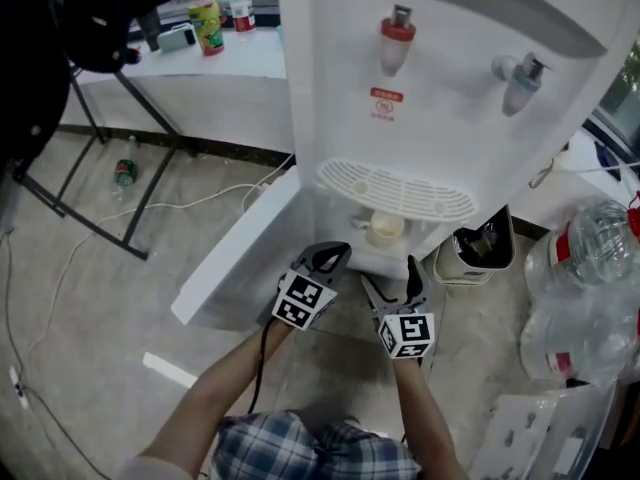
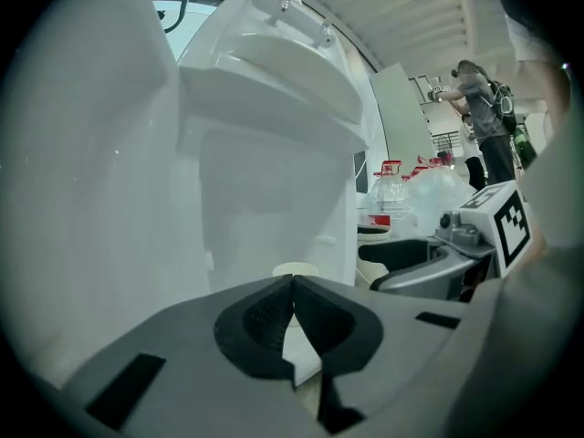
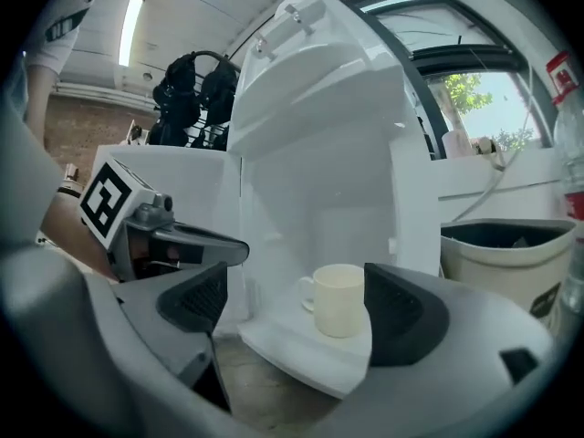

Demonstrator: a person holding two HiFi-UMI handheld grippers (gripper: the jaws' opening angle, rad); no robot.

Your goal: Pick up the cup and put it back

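Observation:
A cream cup (image 1: 385, 228) with a handle stands upright on the white ledge (image 3: 283, 345) in the recess of a white water dispenser (image 1: 450, 108), under the grille (image 1: 395, 190). My right gripper (image 1: 392, 280) is open just in front of the ledge. In the right gripper view the cup (image 3: 339, 301) stands ahead of the open right gripper (image 3: 292, 304), close to the right-hand pad, untouched. My left gripper (image 1: 338, 253) is shut on nothing, left of the cup. In the left gripper view only the cup's rim (image 2: 294, 268) shows above the left gripper's (image 2: 292, 281) meeting tips.
A white bin with a dark liner (image 1: 480, 248) stands right of the dispenser, with large clear water bottles (image 1: 590, 268) beyond it. Black stand legs (image 1: 110, 168), a cable and a green bottle (image 1: 124, 172) are on the floor at left. A table with bottles (image 1: 220, 18) is behind.

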